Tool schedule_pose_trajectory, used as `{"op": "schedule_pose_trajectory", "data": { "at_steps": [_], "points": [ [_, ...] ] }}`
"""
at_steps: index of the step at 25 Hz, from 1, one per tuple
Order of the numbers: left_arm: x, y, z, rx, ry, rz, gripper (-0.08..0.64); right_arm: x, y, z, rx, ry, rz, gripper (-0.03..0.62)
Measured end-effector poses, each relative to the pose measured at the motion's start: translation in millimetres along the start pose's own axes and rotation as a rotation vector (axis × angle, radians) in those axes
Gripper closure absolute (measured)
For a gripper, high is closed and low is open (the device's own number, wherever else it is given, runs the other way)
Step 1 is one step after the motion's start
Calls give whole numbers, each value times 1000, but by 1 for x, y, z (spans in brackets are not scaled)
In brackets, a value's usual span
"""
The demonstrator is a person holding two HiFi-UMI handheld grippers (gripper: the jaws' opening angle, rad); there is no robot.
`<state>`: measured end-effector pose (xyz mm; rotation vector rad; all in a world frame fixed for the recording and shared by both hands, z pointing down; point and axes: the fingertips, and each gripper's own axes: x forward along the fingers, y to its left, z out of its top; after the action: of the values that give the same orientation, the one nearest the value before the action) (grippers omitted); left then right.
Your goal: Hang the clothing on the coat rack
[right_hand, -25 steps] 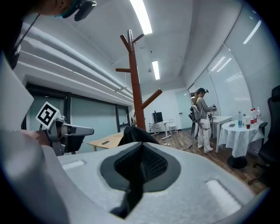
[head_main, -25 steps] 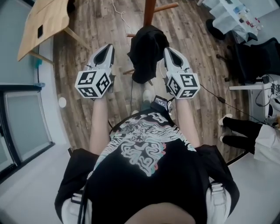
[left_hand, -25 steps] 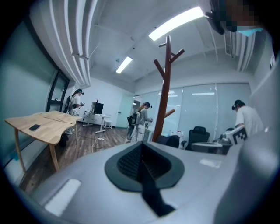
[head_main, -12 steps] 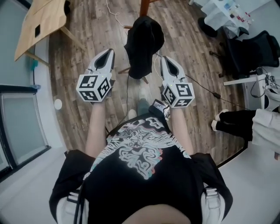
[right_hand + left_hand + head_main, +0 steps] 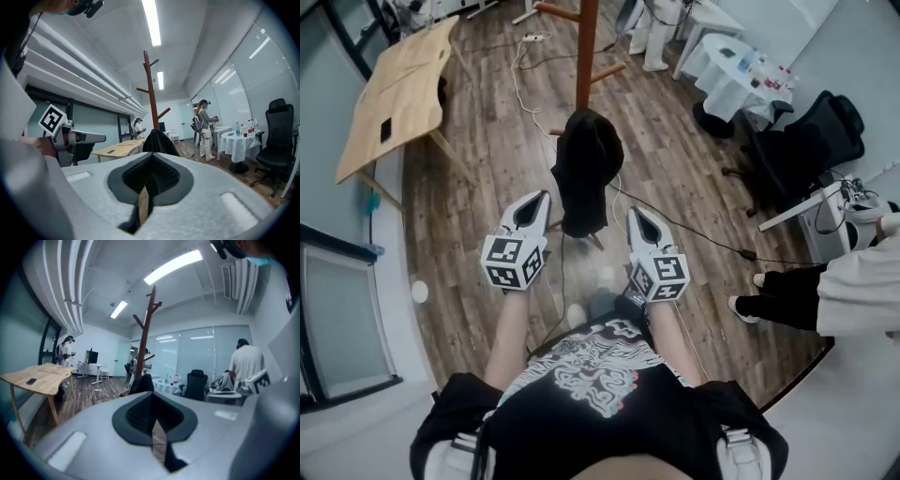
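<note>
The clothing (image 5: 584,173) is found hung on the coat rack (image 5: 586,56); only withdrawal is judged outstanding. The jaws of the left gripper (image 5: 540,200) and right gripper (image 5: 636,215) are pressed together, empty.

The head view looks steeply down from above onto the coat rack (image 5: 585,56), which the left gripper view and right gripper view both face, nearly level, from a short way off.
</note>
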<state>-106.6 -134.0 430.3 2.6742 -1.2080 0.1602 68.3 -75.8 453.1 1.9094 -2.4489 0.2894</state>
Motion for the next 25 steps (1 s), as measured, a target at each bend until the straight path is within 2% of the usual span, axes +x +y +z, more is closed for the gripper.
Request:
{"op": "schedule_pose_trajectory", "data": {
  "at_steps": [4, 8, 13, 17, 25],
  "points": [
    [-8, -19, 17, 91, -29, 29, 571, -8, 2, 17, -20, -38, 22, 592],
    [-15, -34, 22, 74, -42, 61, 571, -18, -4, 25, -29, -51, 65, 592],
    [-24, -52, 33, 129, -32, 123, 571, -30, -6, 33, -20, -56, 118, 592],
    [-35, -61, 33, 137, -29, 171, 571, -41, -3, 33, -12, -52, 187, 594],
    [-43, -78, 31, 128, -38, 211, 571, -58, -11, 33, -12, -53, 219, 594]
  ]
}}
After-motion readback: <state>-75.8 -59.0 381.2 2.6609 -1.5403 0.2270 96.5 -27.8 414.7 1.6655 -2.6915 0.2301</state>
